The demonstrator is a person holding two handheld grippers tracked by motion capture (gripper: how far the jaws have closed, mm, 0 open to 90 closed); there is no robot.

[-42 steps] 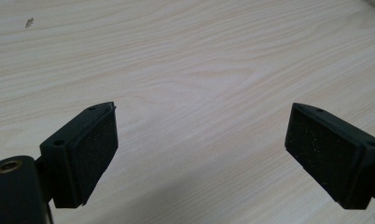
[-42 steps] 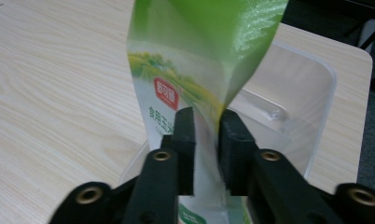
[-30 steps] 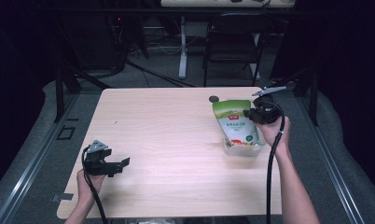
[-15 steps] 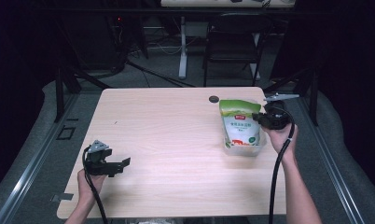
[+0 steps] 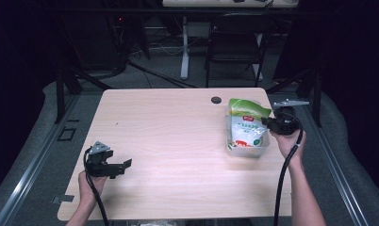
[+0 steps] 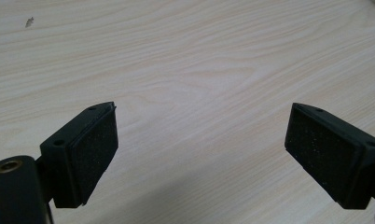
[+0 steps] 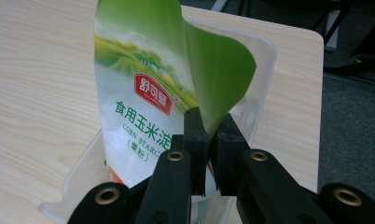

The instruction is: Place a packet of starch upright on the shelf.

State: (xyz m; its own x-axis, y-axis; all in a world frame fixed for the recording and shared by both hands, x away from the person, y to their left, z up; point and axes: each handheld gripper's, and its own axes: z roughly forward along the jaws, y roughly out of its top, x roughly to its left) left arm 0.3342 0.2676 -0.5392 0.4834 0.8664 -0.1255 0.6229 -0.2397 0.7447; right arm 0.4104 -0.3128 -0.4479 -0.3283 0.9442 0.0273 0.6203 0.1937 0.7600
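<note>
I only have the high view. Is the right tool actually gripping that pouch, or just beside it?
Observer: Gripping. The right tool is shut on the pouch's folded green side edge.
Operator: What is in the pouch?
Observer: Its label reads corn starch.
Operator: Anything in the left tool?
Observer: No. The left tool is open, with nothing but bare table between its jaws.
</note>
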